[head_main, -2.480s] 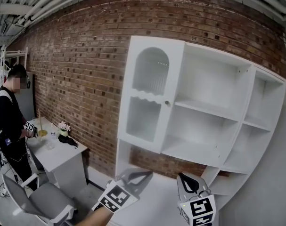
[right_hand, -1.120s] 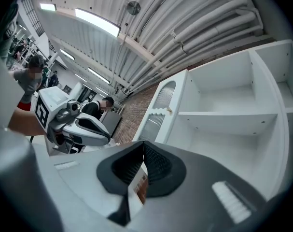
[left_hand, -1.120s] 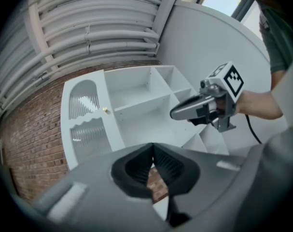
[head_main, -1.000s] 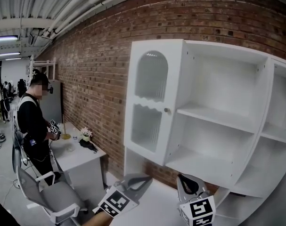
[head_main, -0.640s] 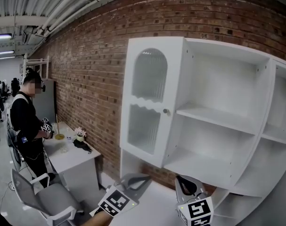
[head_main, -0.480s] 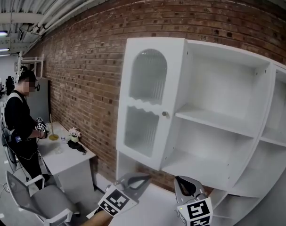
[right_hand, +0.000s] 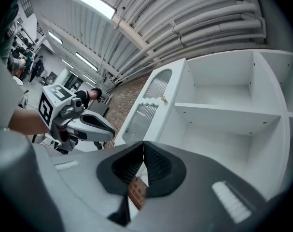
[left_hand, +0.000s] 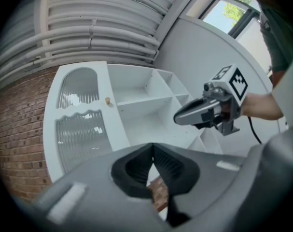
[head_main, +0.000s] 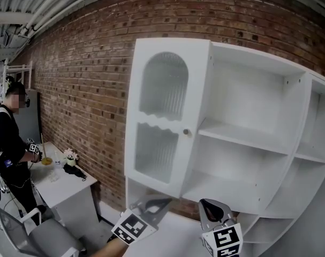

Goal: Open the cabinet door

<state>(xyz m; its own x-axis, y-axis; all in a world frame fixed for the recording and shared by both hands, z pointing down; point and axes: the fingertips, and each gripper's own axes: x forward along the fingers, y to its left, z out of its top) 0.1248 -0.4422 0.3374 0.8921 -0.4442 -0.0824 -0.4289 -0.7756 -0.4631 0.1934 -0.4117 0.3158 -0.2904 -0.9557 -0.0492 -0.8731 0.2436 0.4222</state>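
Since a moment ago the white cabinet (head_main: 248,143) has grown a little bigger in the head view, and the person (head_main: 7,138) far off at 9 o'clock has slid nearer to the edge. Both tools sit low in that view like before. The left hand-held gripper (head_main: 163,201) is at about 6 o'clock. Its own view shows its jaws pressed together with nothing between them (left_hand: 152,153). The right hand-held gripper (head_main: 208,203) is just beside it, at about 5 o'clock. Its jaws are also pressed together on nothing (right_hand: 143,151). The two tools are near each other but do not touch, and both are apart from the cabinet. Up at 12 o'clock from them hangs the cabinet door (head_main: 159,116), on the left part of the cabinet. It is white, with a round-topped glass pane above a wavy-topped glass pane. A small knob (head_main: 186,132) sits on its right edge. I cannot tell if the door is fully shut or a tiny bit ajar. At 3 o'clock from the door are open white shelves (head_main: 242,141). A brick wall (head_main: 82,63) runs behind. The person stands at a small white surface (head_main: 66,183), with a grey chair (head_main: 39,240) at 7 o'clock.
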